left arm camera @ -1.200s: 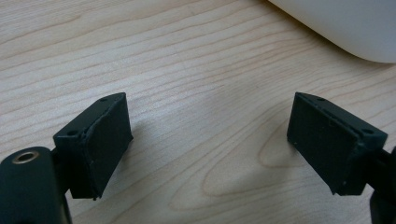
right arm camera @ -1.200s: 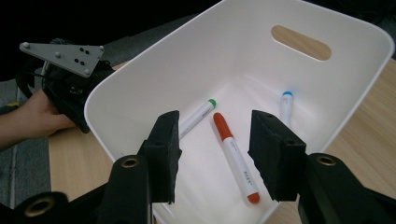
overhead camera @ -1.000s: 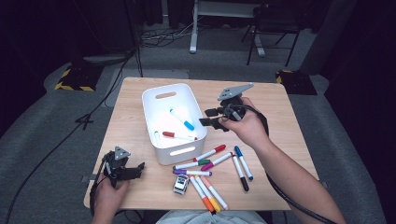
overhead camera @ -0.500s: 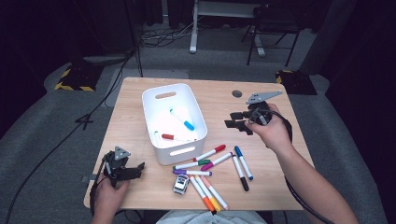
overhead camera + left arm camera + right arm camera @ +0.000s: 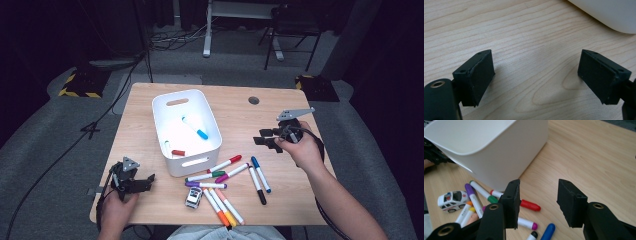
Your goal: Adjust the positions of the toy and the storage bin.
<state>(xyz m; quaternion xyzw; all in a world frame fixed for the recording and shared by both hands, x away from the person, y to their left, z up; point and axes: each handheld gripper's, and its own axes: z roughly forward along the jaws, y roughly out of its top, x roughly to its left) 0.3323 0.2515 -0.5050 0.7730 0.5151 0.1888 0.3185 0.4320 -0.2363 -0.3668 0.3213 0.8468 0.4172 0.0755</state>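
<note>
Over the table (image 5: pixel 235 107), right claw (image 5: pixel 263 139) has swung from the bin (image 5: pixel 186 131), gaping empty; left claw (image 5: pixel 146 181) unmoved, wide.

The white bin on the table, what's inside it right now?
The white bin holds a blue-capped marker and a red-capped marker. Its near wall hides the floor strip just behind it, so anything there can't be seen.

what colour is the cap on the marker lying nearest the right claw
Blue, on the blue-capped white marker, clearest in the high view.

Markers (image 5: pixel 227 182) before bin (image 5: pixel 212 122), on table (image 5: pixel 240 110)
</note>
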